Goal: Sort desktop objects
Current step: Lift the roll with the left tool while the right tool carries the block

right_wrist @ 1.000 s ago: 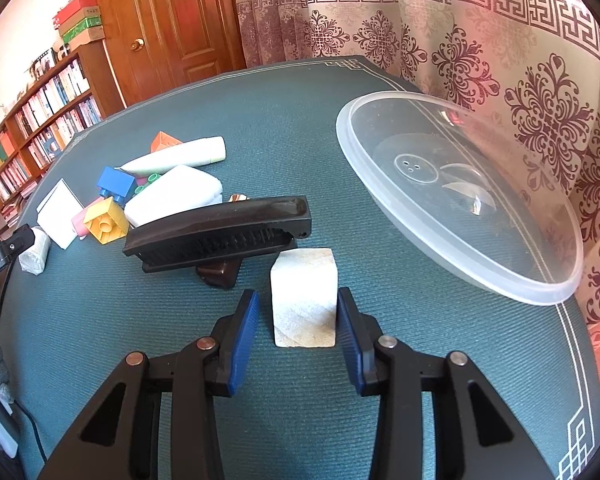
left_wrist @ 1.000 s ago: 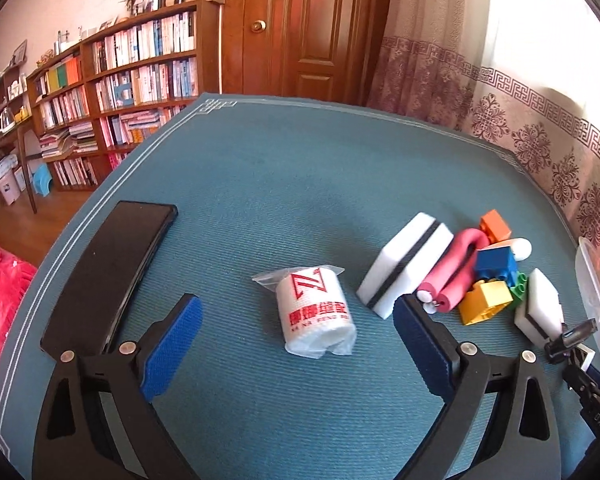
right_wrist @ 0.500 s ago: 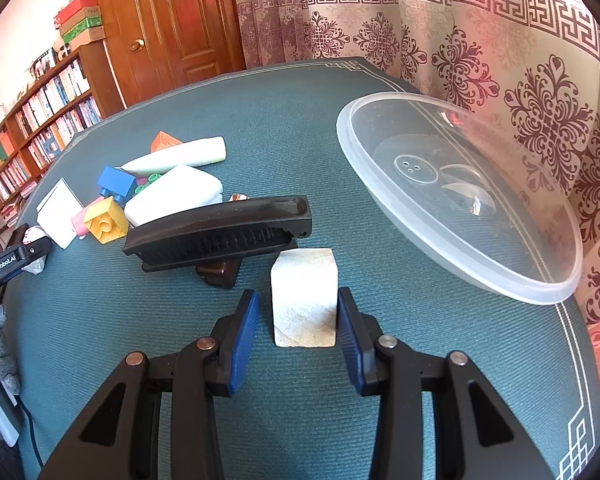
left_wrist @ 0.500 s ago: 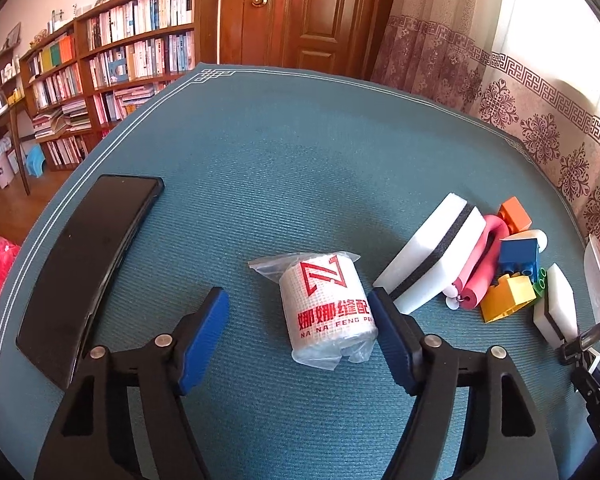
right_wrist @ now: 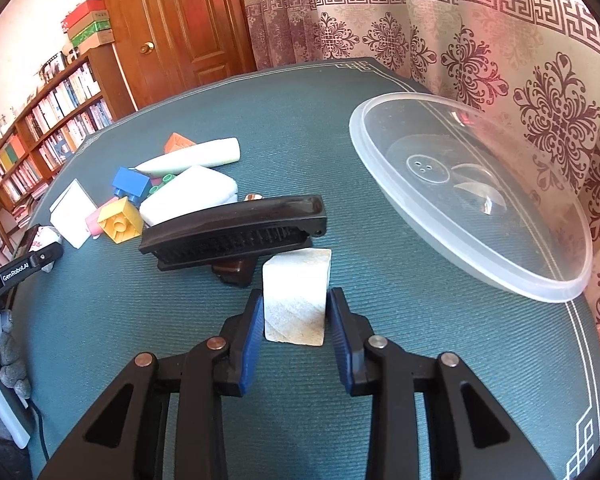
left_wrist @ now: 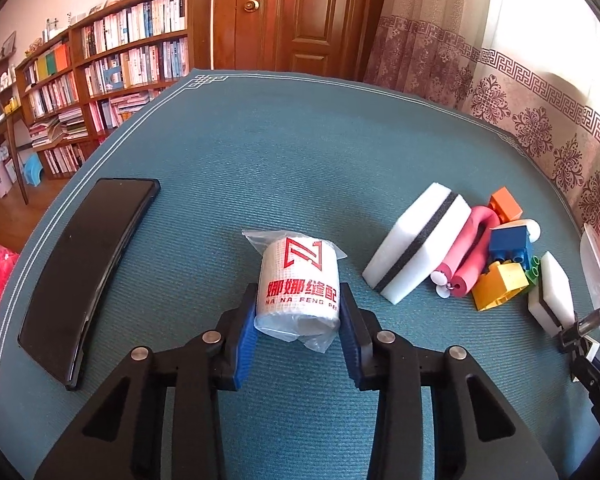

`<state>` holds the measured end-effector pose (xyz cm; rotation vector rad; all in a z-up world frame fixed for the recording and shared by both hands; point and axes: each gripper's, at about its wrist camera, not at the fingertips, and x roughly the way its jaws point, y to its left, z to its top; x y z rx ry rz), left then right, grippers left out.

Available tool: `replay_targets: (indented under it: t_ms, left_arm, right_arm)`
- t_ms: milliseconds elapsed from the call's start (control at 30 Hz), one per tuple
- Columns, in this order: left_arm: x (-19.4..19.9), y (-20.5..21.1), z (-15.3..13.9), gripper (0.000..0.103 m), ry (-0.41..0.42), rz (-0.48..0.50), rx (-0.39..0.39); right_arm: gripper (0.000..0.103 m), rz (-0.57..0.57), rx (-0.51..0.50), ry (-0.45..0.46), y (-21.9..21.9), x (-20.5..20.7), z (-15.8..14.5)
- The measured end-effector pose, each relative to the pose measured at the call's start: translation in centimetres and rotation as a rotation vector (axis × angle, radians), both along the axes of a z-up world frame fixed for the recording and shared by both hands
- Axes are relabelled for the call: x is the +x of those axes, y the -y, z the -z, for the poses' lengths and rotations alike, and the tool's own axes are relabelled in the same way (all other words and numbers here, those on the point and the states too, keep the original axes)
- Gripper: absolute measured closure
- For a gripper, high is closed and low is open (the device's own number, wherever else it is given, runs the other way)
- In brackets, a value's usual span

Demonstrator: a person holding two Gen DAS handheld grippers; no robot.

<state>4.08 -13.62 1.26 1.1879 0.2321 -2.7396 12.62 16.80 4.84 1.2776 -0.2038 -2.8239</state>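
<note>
In the left wrist view my left gripper (left_wrist: 299,316) is shut on a white roll in clear plastic with red lettering (left_wrist: 299,288), which rests on the teal table mat (left_wrist: 284,160). In the right wrist view my right gripper (right_wrist: 295,312) has its blue pads closed against the sides of a pale stone-like block (right_wrist: 296,296) that stands on the mat. A black hair clip (right_wrist: 236,232) lies just beyond the block. The left gripper's tip (right_wrist: 24,268) shows at the far left of the right wrist view.
A black phone (left_wrist: 88,268) lies at the left. A white sponge (left_wrist: 418,240), pink foam roller (left_wrist: 470,252), blue (left_wrist: 508,242), yellow (left_wrist: 498,286) and orange (left_wrist: 506,204) bricks cluster at the right. A clear plastic lid (right_wrist: 472,196) lies at the right of the right wrist view.
My left gripper moved forward around the wrapped roll and closed on it. My right gripper's pads closed in against the pale block.
</note>
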Motion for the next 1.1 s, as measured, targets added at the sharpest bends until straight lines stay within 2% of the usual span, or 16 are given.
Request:
replay_targets:
  t_ms: [333,833,1100]
  left_arm:
    - [1.4,-1.0,-0.9,0.064,-0.002,0.058,0.042]
    - [2.2,-2.5,-2.1,0.064,-0.025,0.104,0.049]
    - [2.7,-3.2,-3.0,0.064,-0.043,0.121,0.051]
  right_arm:
    - [0.068,-0.047,-0.056,0.002,0.8,0.8,-0.2]
    - [0.068,0.006,-0.069,0.002,-0.1,-0.7,-0.4]
    - [0.068,-0.122,-0.07,-0.035,3.2,-0.8,-1.3]
